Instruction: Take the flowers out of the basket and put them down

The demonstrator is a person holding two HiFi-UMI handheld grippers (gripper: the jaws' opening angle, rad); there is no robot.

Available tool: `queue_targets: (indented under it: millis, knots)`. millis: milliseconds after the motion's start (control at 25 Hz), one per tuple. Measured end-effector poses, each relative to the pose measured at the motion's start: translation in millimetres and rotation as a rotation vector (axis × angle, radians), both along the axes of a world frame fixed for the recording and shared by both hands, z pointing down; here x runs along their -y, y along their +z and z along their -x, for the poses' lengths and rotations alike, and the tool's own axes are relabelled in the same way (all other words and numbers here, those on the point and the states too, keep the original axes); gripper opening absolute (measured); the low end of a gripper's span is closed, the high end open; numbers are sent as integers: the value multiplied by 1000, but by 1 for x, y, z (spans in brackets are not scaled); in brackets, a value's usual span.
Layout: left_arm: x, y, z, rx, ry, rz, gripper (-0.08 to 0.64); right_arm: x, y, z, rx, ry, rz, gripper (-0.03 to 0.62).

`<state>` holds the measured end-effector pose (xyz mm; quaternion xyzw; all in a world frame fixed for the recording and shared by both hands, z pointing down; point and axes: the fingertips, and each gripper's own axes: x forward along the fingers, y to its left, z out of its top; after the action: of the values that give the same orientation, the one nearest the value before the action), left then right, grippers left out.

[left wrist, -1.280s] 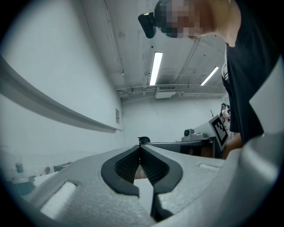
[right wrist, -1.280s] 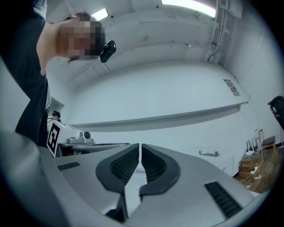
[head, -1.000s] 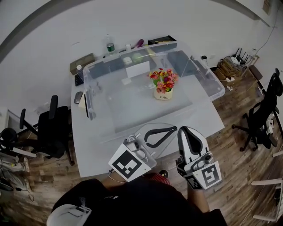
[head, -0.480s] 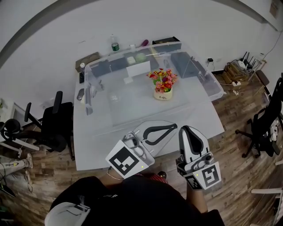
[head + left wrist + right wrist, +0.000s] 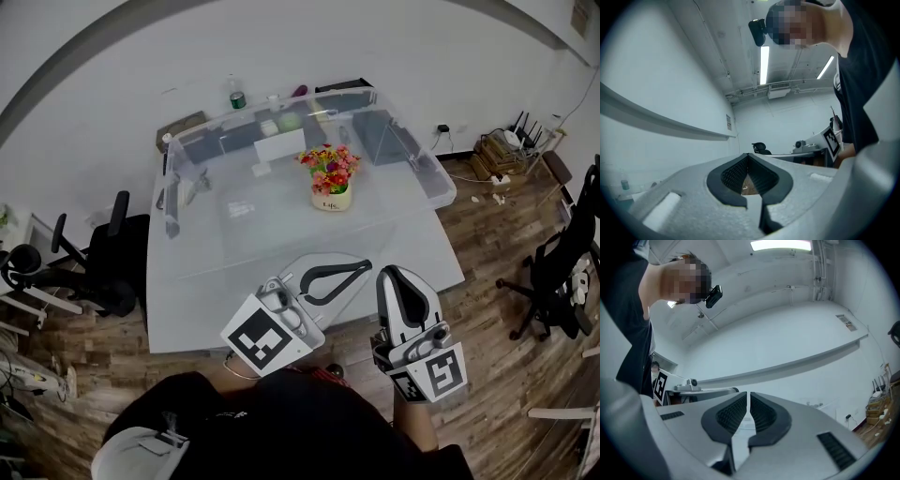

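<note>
A bunch of red, pink and yellow flowers [image 5: 328, 165] stands in a small cream basket [image 5: 331, 198] inside a large clear plastic box [image 5: 427, 169] on the white table [image 5: 187, 309]. Both grippers hang near the table's front edge, well short of the flowers. My left gripper [image 5: 368, 266] lies level and points right, shut and empty; its black pads [image 5: 736, 172] meet in the left gripper view. My right gripper [image 5: 393, 275] points towards the table. It is shut too, and its pads [image 5: 761, 412] hold nothing.
A bottle [image 5: 235, 95], a brown box [image 5: 179, 126] and a black box [image 5: 343, 86] sit behind the clear box. Black office chairs stand left [image 5: 103, 267] and right [image 5: 567, 253] of the table. Cables and a wooden crate [image 5: 495, 145] lie on the wood floor.
The table and flowers have shifted a little left in the head view as the person moves. Both grippers stay shut and low in front of the body.
</note>
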<state>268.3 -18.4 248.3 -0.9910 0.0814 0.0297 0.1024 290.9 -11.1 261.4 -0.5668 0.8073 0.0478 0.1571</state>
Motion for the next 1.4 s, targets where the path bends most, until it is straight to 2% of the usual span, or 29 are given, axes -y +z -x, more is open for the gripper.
queue_targets:
  millis: [400,560,800,960,1080,1200,1400]
  knots:
    - [-6,7,-10,26,-41,-10,6,-4,3,-10,-4,-44,-2,14]
    - [4,-2,-5,3,-61,6,6,6,-4,-8,-15,-62,-20,14]
    - [27,-17,-1,3,-60,-48,6,31,-23,-3,-52,-70,-53,14]
    - [46,-30,3,-34,-84,-57,6,45,-49,4,-38,-101,-109,14]
    - [59,-37,7,-53,-108,-61,6,55,-55,3,-73,-99,-125,14]
    - [70,-40,10,-39,-113,-101,6,67,-57,-1,-128,-79,-134,14]
    - [95,-46,16,-55,-162,-119,6,85,-73,1,-164,-88,-169,14]
